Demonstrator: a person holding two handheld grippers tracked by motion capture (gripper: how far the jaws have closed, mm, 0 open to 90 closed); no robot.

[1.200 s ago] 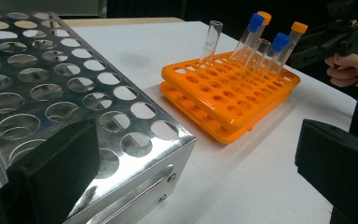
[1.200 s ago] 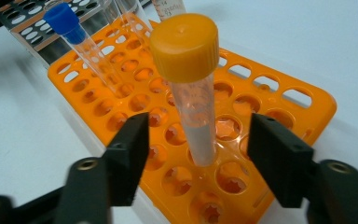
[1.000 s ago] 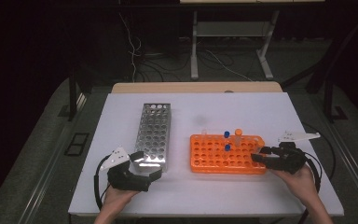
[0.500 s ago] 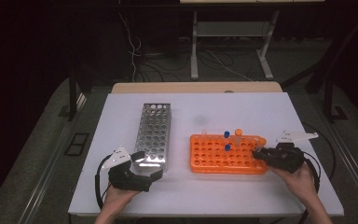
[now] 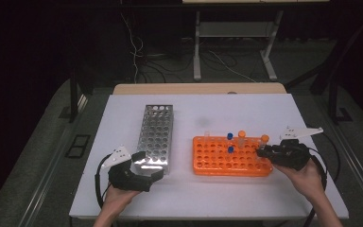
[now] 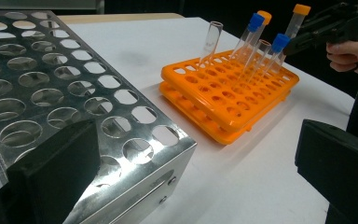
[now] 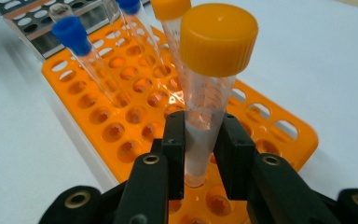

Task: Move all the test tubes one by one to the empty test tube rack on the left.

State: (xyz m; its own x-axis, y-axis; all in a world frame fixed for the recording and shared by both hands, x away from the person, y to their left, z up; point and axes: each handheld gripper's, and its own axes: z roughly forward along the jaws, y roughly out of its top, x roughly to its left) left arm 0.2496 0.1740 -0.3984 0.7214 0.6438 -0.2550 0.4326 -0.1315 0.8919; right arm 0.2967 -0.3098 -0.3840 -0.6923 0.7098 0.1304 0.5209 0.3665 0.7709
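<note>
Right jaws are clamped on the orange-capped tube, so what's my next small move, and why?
Probably lift straight up. The right gripper has just closed on the orange-capped clear plastic tube, whose foot sits in the orange plastic rack among neighbouring tubes.

The tube (image 7: 204, 116) is clear plastic with a broad orange screw cap and faint printed marks down its side. It stands nearly upright at the centre of the right gripper view, its foot in a hole of the orange rack (image 7: 98, 116), gripped on both sides. In the high view it shows at the rack's right end (image 5: 263, 142), right of centre in the frame.
</note>
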